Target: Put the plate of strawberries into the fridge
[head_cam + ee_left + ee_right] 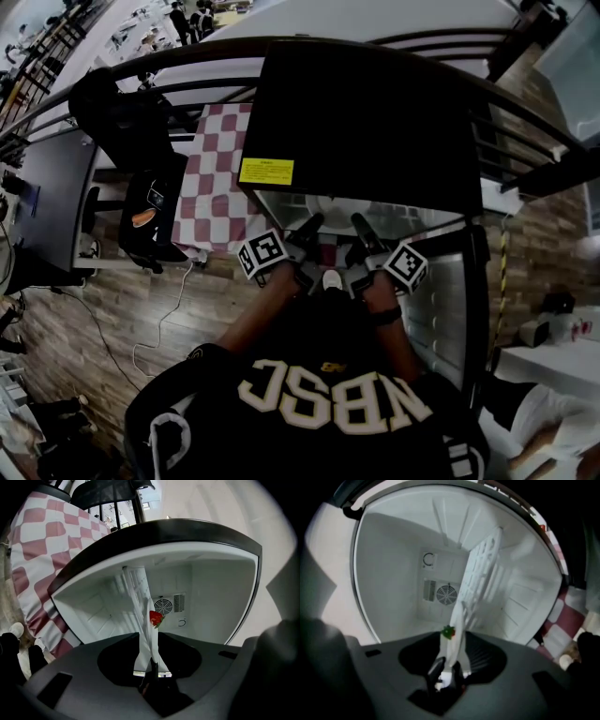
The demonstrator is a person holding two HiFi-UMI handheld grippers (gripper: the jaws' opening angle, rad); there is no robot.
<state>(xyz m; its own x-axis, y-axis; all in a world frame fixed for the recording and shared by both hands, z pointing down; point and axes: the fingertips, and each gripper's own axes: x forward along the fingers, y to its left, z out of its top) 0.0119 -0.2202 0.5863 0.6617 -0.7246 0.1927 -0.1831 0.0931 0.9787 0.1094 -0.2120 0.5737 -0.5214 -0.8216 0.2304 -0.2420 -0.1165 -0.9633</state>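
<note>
A white plate shows edge-on in both gripper views, inside the open fridge. It lies along the white wire shelf. A red strawberry sits on it; in the right gripper view only that strawberry's green top shows. My left gripper has the plate's rim between its jaws, which stand slightly apart from it. My right gripper stands open around the opposite rim, with a gap beside one finger. In the head view both grippers, left and right, reach into the fridge side by side; the plate itself is hard to make out there.
The fridge door hangs open at the right. A round fan vent is in the back wall. A table with a red-and-white checked cloth stands left of the fridge, with a black bag beside it. A cable trails over the wooden floor.
</note>
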